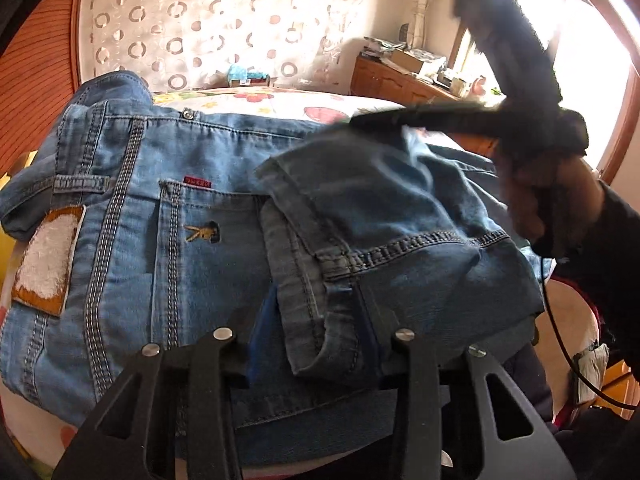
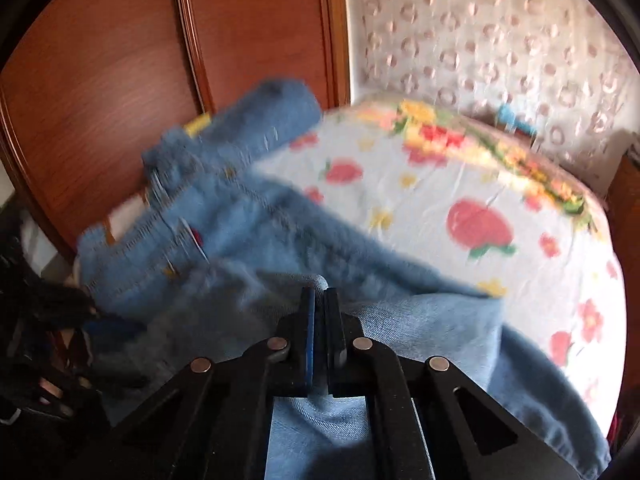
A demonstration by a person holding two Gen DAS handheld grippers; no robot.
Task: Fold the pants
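My right gripper (image 2: pixel 319 304) pinches denim at lower centre; my left gripper (image 1: pixel 316 316) is spread wide with a hem between its fingers. Jeans (image 1: pixel 168 208) lie mid-frame on the floral bedsheet (image 2: pixel 460 184).

You have mid-blue denim pants (image 1: pixel 224 208) ahead of your black left hand-held gripper (image 1: pixel 312 344), with pale contrast stitching, a white fleecy patch (image 1: pixel 48 256) bordered tan, and a small red tag (image 1: pixel 197 181). Beyond your black right hand-held gripper (image 2: pixel 319 300), the bed sheet (image 2: pixel 460 200) is white with red and yellow flowers
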